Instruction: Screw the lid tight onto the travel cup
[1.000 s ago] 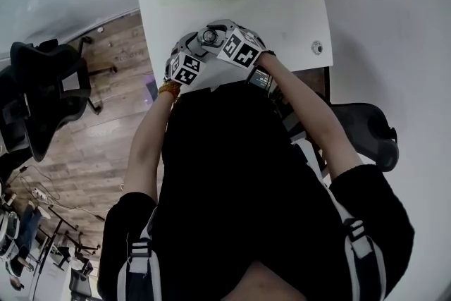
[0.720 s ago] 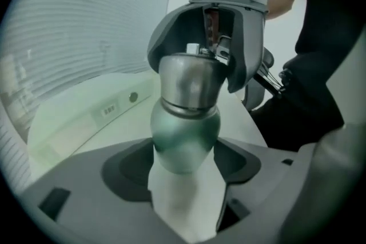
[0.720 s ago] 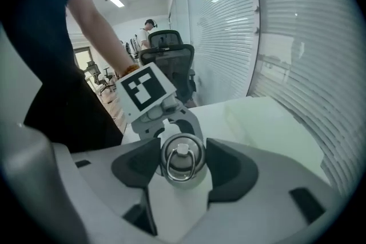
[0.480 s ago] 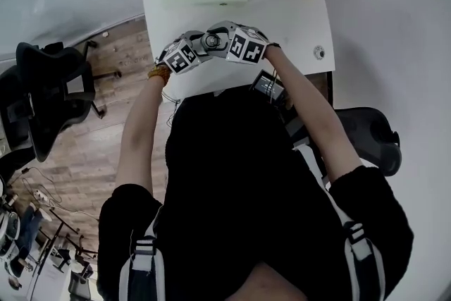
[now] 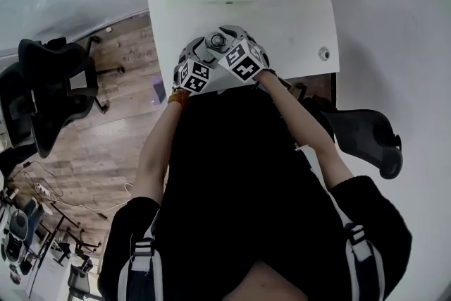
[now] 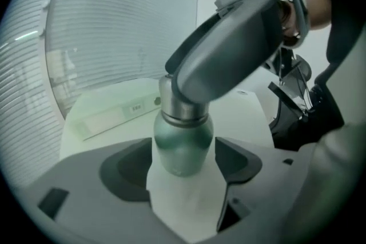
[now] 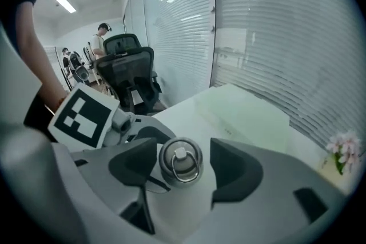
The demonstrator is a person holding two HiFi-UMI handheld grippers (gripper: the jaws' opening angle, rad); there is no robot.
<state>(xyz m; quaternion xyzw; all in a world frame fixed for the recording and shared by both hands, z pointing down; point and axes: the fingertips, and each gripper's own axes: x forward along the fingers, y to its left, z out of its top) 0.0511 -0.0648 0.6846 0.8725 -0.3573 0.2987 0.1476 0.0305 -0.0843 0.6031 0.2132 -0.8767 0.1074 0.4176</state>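
You seem to be between twists: your left gripper (image 6: 183, 164) clamps the travel cup (image 6: 182, 137) while the jaws of your right gripper (image 7: 182, 168) are opening off the lid (image 7: 180, 160) between them, so re-close there and tighten.

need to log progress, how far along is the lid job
Done: lid sits on the cup. In hand: left gripper clamps the cup; right gripper straddles the lid, jaws opening, pads off it. Left: possibly another twist, then letting go; tightness can't be seen.
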